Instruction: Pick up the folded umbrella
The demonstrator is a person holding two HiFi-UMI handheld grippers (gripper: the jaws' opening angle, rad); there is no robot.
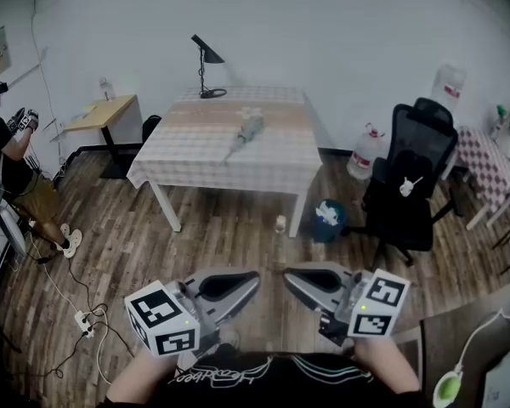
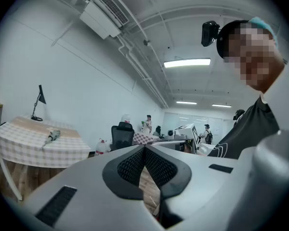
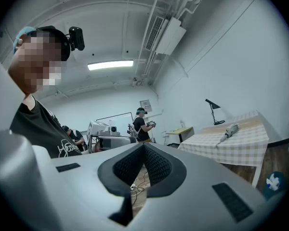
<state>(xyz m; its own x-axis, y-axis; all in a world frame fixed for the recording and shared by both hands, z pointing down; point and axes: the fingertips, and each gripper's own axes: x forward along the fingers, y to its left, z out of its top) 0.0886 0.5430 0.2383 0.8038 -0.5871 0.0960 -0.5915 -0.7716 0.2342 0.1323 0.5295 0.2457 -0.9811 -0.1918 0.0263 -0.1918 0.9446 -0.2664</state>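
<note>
A plank wood floor (image 1: 195, 245) fills the head view. At 12 o'clock from the person's hands stands a table (image 1: 195, 164) under a checked cloth, well apart from both grippers. A black office chair (image 1: 412, 185) is at 2 o'clock. A second person (image 1: 8, 168) stands at 10 o'clock beside a small wooden desk (image 1: 102, 113). A water jug (image 1: 365, 153) sits on the floor at the chair's 10 o'clock, and a blue bin (image 1: 327, 219) stands by the table's near right leg.

The left gripper (image 1: 255, 275) and the right gripper (image 1: 287, 274) are held low at 6 o'clock, tips turned toward each other. Each has its jaws clenched together with nothing between them.

A black desk lamp (image 1: 206, 65) stands at the tabletop's far edge. The folded umbrella (image 1: 246, 133) lies near the middle of the tabletop, at the lamp's 5 o'clock, untouched.
</note>
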